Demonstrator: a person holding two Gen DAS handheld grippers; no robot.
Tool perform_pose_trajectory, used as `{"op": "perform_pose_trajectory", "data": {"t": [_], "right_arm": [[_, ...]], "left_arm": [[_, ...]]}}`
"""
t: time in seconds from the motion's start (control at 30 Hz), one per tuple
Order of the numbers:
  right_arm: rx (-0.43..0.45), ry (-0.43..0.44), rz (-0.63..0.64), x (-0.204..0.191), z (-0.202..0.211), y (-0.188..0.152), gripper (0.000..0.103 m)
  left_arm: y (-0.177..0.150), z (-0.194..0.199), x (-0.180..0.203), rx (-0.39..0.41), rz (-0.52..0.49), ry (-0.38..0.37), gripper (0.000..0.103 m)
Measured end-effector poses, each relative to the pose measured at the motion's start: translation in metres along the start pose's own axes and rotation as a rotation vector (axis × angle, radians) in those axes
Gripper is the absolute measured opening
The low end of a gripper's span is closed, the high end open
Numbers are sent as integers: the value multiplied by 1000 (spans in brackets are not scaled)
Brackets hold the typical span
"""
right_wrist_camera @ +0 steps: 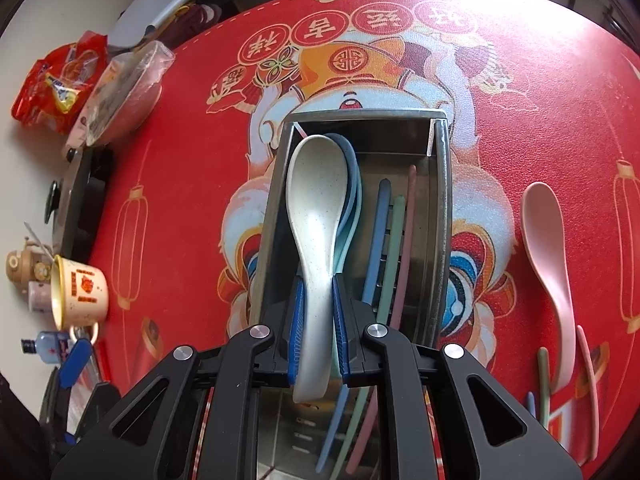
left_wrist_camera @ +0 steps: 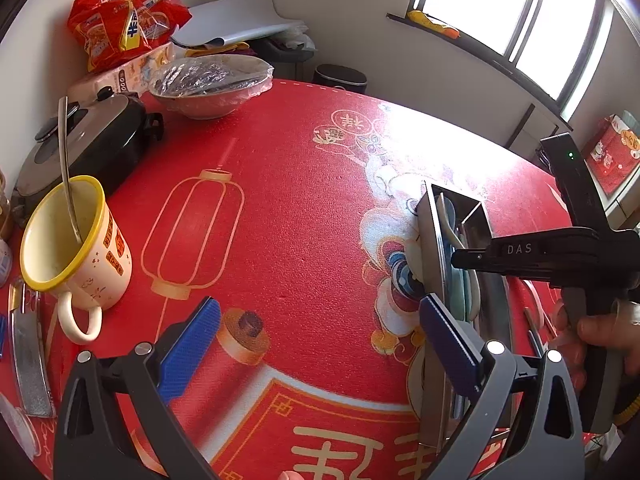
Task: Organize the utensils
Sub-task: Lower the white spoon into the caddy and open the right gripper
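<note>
A steel utensil box (right_wrist_camera: 440,208) lies on the red tablecloth; it also shows in the left wrist view (left_wrist_camera: 434,248). My right gripper (right_wrist_camera: 316,320) is shut on a white spoon (right_wrist_camera: 316,208), holding it over the box's left side, on top of blue spoons (right_wrist_camera: 354,184). Blue, green and pink chopsticks (right_wrist_camera: 394,240) lie in the box's right side. A pink spoon (right_wrist_camera: 548,240) and more chopsticks (right_wrist_camera: 588,392) lie on the cloth to the right. My left gripper (left_wrist_camera: 320,344) is open and empty, just left of the box.
A yellow-rimmed mug (left_wrist_camera: 76,240) with a metal spoon stands at the left. A black pot with lid (left_wrist_camera: 88,140), a covered bowl (left_wrist_camera: 208,84) and snack bags (left_wrist_camera: 120,20) stand at the back left. A cleaver (left_wrist_camera: 28,356) lies at the left edge.
</note>
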State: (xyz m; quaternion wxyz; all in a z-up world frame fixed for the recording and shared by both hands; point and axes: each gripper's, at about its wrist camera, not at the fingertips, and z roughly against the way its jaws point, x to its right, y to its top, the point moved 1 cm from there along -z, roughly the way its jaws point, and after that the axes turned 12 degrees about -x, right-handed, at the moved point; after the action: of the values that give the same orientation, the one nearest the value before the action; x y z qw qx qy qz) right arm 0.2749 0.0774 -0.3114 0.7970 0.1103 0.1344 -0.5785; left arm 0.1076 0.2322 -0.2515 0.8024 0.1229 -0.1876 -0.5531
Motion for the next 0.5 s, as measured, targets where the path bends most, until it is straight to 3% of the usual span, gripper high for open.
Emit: {"op": "perform_pose_trajectory", "data": {"t": [0.1,0.17,0.2,0.5], "right_arm": [[8,49,10,0,3,-2,26],[28,46,19,-2,8,-4,44],[43,48,24,-2,11,-5,47],[179,44,92,7,52,-25,64]], "left_arm": [[1,0,4,-3,-10,1,97],[1,0,7,-4,-17,3,97],[1,0,9,-5,-21,3,97],[4,6,31,-1,-60,7,97]]}}
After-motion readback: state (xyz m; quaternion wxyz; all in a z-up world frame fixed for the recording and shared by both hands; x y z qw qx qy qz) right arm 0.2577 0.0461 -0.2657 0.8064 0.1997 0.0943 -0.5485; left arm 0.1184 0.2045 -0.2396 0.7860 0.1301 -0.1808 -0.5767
